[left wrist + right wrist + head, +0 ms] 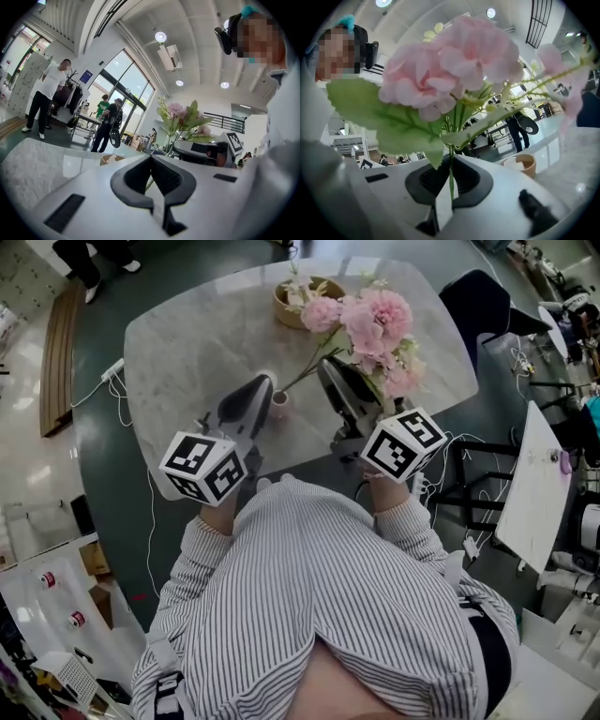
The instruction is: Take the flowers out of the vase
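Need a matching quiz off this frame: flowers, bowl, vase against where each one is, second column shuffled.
1. flowers
2. bowl
3. vase

A. near the far edge of the table
B. at the tip of the left gripper
C. stem between the fingers of the right gripper

Pairs: 1-C, 2-A, 3-B

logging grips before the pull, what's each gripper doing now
left gripper: looks closed, stem at its fingers, grip unclear
right gripper: closed on a flower stem
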A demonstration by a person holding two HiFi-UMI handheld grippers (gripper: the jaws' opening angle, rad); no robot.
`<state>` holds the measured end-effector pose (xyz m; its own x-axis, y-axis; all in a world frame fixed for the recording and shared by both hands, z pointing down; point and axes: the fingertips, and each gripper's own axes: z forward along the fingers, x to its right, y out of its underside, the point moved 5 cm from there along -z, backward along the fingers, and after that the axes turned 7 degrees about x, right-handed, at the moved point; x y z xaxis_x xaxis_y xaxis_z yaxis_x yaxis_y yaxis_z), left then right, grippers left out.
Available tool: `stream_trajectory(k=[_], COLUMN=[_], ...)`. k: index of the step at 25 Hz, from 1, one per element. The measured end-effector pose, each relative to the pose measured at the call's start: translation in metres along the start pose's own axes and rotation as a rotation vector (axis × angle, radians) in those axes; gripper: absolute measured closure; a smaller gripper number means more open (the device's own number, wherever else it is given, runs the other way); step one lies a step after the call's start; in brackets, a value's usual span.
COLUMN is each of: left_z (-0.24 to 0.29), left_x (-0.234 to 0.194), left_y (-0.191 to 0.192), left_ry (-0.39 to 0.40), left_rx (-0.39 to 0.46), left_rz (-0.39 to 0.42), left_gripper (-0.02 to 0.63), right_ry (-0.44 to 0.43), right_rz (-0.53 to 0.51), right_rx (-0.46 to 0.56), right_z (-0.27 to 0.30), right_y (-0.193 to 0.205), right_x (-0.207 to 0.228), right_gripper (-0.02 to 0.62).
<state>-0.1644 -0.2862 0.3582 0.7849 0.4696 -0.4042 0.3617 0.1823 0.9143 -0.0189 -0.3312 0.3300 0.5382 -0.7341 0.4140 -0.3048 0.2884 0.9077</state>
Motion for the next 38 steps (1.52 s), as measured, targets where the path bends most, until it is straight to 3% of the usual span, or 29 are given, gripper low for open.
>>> stream_trajectory(k=[38], left_z=[0.010], left_x=[-0.004], left_y=[0.006], left_ry=[0.017], left_rx=[-0.040], left_rz=[0.011], left_gripper=[0.595], right_ry=[0.019], right_rz=[-0.043], right_rx=[-0.031], right_z=[0.011], right_y=[0.003], right_x=[0.004], right_gripper=[0.569])
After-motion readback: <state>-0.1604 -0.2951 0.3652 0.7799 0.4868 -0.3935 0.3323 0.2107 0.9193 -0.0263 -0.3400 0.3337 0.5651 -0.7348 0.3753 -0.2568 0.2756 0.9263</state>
